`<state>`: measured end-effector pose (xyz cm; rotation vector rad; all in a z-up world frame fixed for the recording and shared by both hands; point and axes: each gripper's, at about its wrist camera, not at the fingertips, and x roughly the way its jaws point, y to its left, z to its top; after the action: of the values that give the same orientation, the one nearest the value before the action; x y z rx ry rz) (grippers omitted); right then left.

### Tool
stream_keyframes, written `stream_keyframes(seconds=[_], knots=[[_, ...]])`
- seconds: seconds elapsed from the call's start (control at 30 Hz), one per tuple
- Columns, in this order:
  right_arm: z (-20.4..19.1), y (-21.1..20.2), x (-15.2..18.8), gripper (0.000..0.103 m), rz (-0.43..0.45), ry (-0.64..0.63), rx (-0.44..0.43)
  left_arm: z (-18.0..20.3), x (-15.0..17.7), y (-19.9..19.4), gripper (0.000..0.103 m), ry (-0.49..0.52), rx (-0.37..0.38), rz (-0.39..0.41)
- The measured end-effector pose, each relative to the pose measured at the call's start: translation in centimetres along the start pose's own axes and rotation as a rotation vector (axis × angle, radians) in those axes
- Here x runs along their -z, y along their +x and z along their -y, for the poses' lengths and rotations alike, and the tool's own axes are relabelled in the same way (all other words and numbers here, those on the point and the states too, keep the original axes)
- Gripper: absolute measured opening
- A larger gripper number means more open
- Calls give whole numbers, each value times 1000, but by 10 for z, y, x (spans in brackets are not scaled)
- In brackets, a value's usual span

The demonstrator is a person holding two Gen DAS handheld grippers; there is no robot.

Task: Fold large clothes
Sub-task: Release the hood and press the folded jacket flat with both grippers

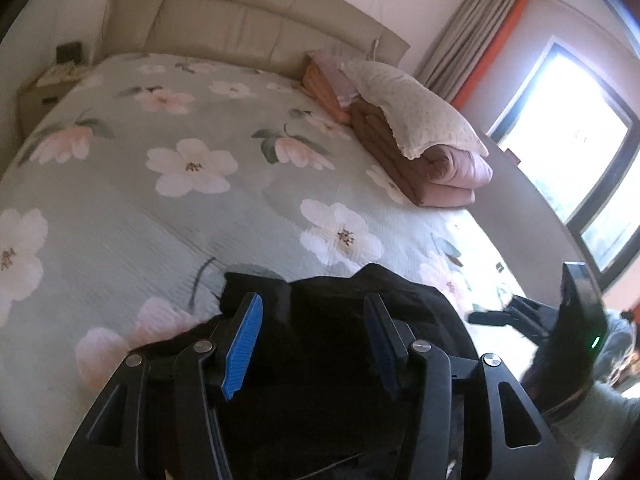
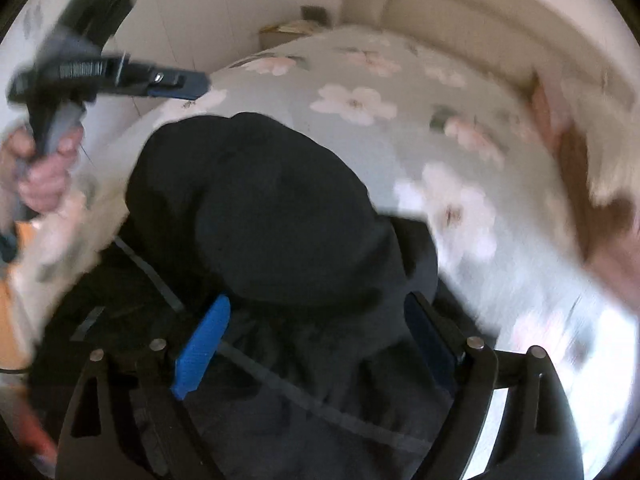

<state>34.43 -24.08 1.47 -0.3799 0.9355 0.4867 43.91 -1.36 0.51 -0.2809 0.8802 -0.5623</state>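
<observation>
A black garment lies bunched at the near edge of the floral bed. My left gripper is open, its blue pads spread apart over the cloth, not pinching it. In the right wrist view the same black garment is a rounded heap, with a grey zipper strip running under it. My right gripper is open, its fingers either side of the heap's near edge. The left gripper also shows in the right wrist view, held in a hand at upper left, above the bed. The right wrist view is blurred by motion.
A stack of folded brown and pink quilts with a cream pillow on top sits at the bed's right side. The headboard is behind. A nightstand stands at far left. A window is at right.
</observation>
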Motion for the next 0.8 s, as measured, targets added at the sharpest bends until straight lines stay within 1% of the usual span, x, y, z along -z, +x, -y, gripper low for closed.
stream_keyframes(seconds=[0.03,0.07,0.1,0.13,0.17,0.2,0.27,0.33,0.37,0.47,0.5,0.53,0.6,0.63,0.67,0.7,0.73,0.77,0.8], knots=[[-5,9,-7,90,17,-37,43,0,-2,2,54,-5,13,-7],[-8,15,-11,90,26,-57,63,0,-3,3,54,-4,22,-10],[-10,21,-15,74,35,-76,68,1,-4,4,54,-3,31,-13],[-9,26,-19,42,31,-79,47,3,-5,5,54,0,30,-18],[-6,28,-22,27,17,-77,2,6,-5,5,54,7,28,-19],[-4,25,-22,17,22,-75,-10,7,-6,5,54,10,28,-21],[1,3,-19,14,62,-88,10,13,-7,3,54,14,28,-28],[7,-28,-12,13,76,-100,-16,21,-10,-4,54,16,49,-26],[7,-49,-6,13,84,-117,-28,27,-12,-10,54,26,65,-25],[-7,-96,12,13,91,-195,-28,45,-13,-24,54,56,104,-12],[-15,-107,20,13,77,-211,-30,51,-10,-26,54,59,128,-15],[-21,-109,28,13,60,-216,-33,55,-3,-24,54,53,156,-33],[-39,-92,50,13,4,-237,-40,59,21,-8,54,21,219,-111],[-47,-77,61,13,-28,-240,-47,60,37,4,54,15,231,-158],[-54,-58,74,13,-61,-225,-64,60,61,20,54,15,203,-220],[-56,-41,84,14,-93,-206,-82,58,77,32,54,15,172,-261],[-58,-21,97,14,-131,-175,-100,55,106,50,54,22,106,-312],[-57,-5,108,15,-166,-137,-115,49,134,67,53,30,30,-348],[-55,2,115,18,-183,-106,-130,44,150,74,53,17,6,-358]])
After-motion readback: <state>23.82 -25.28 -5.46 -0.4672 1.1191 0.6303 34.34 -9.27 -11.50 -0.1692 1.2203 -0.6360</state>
